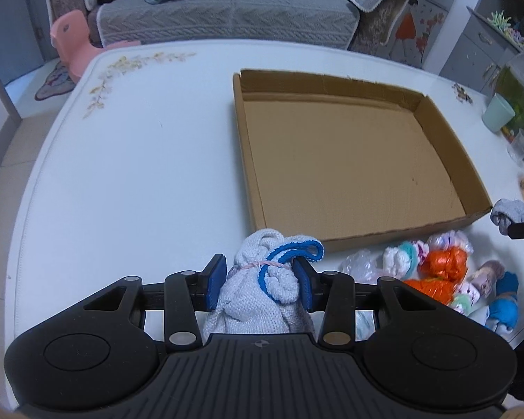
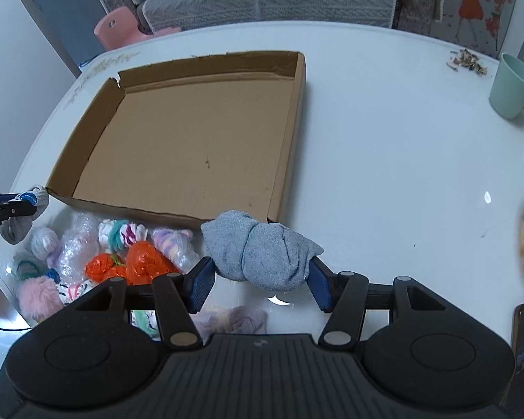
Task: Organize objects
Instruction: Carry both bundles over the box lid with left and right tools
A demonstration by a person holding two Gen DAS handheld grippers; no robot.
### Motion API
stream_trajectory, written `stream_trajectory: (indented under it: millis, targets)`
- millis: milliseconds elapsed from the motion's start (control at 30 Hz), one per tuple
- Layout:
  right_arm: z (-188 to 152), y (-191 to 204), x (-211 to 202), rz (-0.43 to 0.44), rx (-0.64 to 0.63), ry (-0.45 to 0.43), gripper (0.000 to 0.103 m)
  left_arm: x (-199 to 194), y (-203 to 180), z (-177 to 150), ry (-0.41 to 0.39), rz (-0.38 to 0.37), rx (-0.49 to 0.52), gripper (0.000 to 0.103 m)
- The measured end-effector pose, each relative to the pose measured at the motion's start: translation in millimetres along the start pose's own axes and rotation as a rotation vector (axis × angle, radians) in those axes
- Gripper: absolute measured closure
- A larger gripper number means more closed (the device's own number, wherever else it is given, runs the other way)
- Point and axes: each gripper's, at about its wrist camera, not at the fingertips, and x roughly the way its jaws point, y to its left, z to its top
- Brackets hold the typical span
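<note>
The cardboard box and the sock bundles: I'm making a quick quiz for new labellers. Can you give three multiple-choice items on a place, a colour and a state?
1. Where does the pile of loose bundles lie?
A. inside the cardboard box
B. on the table in front of the box
C. on the sofa

2. What colour is the trim on the bundle in the left gripper?
A. blue
B. red
C. yellow

3. What does the cardboard box hold?
A. several bundles
B. a cup
C. nothing

Answers: 1 B, the pile sits on the white table against the box's near wall. 2 A, a blue edge loops over the white knit bundle. 3 C, only its bare brown floor shows.
</note>
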Motion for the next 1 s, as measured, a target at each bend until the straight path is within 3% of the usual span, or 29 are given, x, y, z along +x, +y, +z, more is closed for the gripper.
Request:
stream_trajectory:
  millis: [300, 500, 733, 1000]
  targets:
    - [10.8, 1.7, -11.8, 0.033, 0.008, -0.056, 0.050, -18.9, -4.7, 22.5, -0.078, -0.016, -0.024, 0.054]
    - [37.6, 10.2, -15.8, 0.059, 0.009, -0.132, 0.049, -17.7, -25.7, 60.0, -0.145, -0.031, -0.014, 0.054]
    - [84.2, 37.4, 1.2, 0.101, -0.067, -0.179, 0.049, 15.0, -42.7, 108.4, -0.210, -0.020, -0.024, 0.054]
    - [140.8, 71.4, 58.7, 0.124, -0.130, -0.151, 0.049, 84.4, -46.8, 132.2, -0.180, 0.047, 0.005, 0.054]
